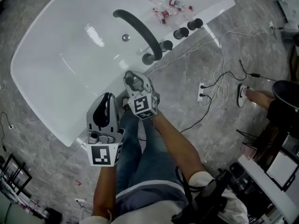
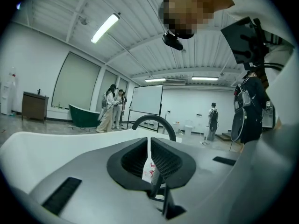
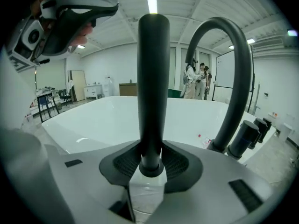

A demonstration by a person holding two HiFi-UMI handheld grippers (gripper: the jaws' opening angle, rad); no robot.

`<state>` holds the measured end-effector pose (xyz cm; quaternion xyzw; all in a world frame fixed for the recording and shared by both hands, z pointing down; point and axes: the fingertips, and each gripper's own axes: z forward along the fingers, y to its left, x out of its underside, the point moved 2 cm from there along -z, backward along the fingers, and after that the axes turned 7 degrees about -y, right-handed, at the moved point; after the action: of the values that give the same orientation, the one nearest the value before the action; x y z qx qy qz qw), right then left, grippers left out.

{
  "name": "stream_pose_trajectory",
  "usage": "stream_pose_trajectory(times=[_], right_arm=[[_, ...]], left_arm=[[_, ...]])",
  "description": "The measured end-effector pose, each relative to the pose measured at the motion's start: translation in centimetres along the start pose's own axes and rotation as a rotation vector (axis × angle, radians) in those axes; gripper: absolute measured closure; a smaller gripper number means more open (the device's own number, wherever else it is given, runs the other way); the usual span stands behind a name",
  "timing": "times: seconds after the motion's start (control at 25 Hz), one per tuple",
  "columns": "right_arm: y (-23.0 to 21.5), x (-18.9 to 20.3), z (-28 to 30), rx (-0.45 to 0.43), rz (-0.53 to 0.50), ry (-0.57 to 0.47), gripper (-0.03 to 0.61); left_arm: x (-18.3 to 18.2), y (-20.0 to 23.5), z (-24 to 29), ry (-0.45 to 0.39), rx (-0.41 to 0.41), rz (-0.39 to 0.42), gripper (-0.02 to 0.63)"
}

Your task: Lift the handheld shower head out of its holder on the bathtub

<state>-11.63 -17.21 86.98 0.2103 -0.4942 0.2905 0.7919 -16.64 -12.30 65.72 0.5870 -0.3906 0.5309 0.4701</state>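
The handheld shower head (image 3: 153, 78) is a black rod standing upright in its holder on the white bathtub (image 1: 56, 120) rim. My right gripper (image 3: 152, 164) has it between its pads, which lie against the rod's lower end on both sides. In the head view the right gripper (image 1: 134, 81) sits on the near rim just below the black arched faucet (image 1: 140, 29) and covers most of the rod. My left gripper (image 1: 106, 98) hangs near the tub's outer wall to the left, holding nothing. Its pads (image 2: 161, 160) leave only a thin slit.
Three black knobs (image 1: 181, 32) stand on the rim to the right of the faucet. Several small bottles (image 1: 163, 8) lie at the tub's far corner. A power strip with cables (image 1: 202, 92) lies on the marble floor, and a person's shoe (image 1: 242, 95) is nearby.
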Motion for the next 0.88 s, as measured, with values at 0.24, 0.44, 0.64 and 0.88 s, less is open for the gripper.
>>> stream_pose_trajectory(times=[0.24,0.44,0.64,0.88], right_arm=[[0.9,-0.8,-0.1,0.006,0.000,-0.036,0.440],[1.8,-4.9,-2.8,-0.006,0.006,-0.111,0.440],[1.1,-14.4,-9.5,0.010,0.030,-0.200,0.440],[0.2,-33.5,-22.5,0.047,0.046,-0.361,0.440]], left_arm=[[3.1,1.1,-0.3,0.031,-0.023,0.033,0.594],[2.4,2.2,0.0,-0.003,-0.051,0.041,0.595],[-3.5,2.0,0.5,-0.014,-0.057,0.037,0.595],[-18.5,-2.0,-0.9,-0.039,0.041,0.011,0.595]])
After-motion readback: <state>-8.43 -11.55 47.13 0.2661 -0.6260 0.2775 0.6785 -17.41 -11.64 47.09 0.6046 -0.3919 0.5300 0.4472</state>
